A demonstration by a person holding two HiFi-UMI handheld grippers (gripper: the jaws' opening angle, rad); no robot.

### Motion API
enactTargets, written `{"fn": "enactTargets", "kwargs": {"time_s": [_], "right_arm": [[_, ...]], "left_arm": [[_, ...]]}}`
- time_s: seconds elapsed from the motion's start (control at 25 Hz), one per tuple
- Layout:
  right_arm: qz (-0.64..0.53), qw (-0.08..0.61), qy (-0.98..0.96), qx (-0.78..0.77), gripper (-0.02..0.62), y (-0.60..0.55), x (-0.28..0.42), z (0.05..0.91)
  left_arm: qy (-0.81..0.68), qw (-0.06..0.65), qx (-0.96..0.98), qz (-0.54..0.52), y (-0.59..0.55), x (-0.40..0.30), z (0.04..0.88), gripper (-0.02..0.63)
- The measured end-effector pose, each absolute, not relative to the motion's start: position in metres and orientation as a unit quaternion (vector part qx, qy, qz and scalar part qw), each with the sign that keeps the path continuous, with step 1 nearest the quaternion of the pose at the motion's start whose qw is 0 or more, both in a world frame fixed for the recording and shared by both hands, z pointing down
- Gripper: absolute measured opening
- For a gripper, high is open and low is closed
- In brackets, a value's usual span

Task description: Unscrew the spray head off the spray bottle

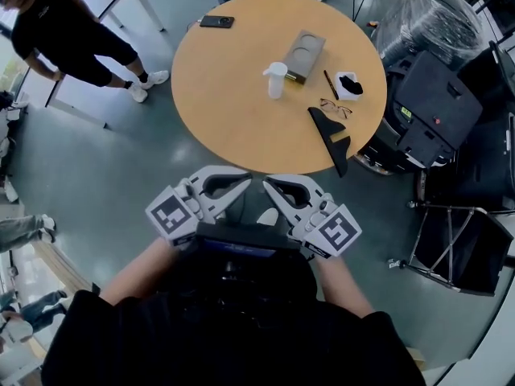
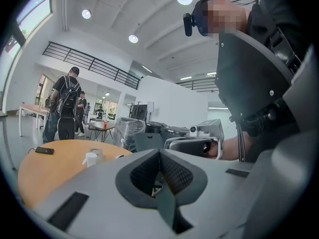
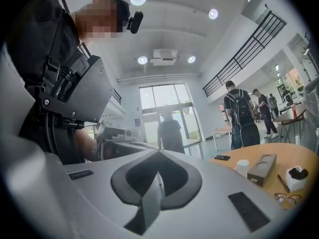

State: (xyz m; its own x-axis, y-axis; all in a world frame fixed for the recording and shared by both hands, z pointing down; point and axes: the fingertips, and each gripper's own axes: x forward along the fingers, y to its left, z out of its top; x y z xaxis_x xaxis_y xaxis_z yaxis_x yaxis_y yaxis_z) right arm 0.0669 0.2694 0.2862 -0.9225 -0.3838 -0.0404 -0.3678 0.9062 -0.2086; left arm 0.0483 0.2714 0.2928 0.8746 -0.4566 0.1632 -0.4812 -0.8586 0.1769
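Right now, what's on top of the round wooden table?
A white spray bottle, a phone, a flat box, a pen, glasses, a small white box and a black object. Whatever lies beneath them on the table is covered.

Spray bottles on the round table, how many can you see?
1. The white spray bottle stands upright near the middle of the round table, beside the brown box. Nothing on the table looks big enough to hide another.

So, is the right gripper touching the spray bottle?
Apart. The head view shows the right gripper short of the table, with the spray bottle standing out on it.
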Motion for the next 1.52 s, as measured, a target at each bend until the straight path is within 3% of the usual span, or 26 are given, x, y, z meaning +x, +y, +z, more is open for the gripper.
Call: {"fn": "enactTargets", "kwargs": {"time_s": [0.52, 1.52], "right_arm": [[-0.093, 0.016, 0.972, -0.215, -0.003, 0.215, 0.041, 0.29], [-0.106, -0.025, 0.938, -0.328, -0.003, 0.019, -0.088, 0.313]], "left_arm": [[-0.224, 0.108, 0.967, 0.055, 0.211, 0.022, 0.299, 0.019], [-0.121, 0.131, 0.983, 0.041, 0.012, -0.114, 0.326, 0.018]]}}
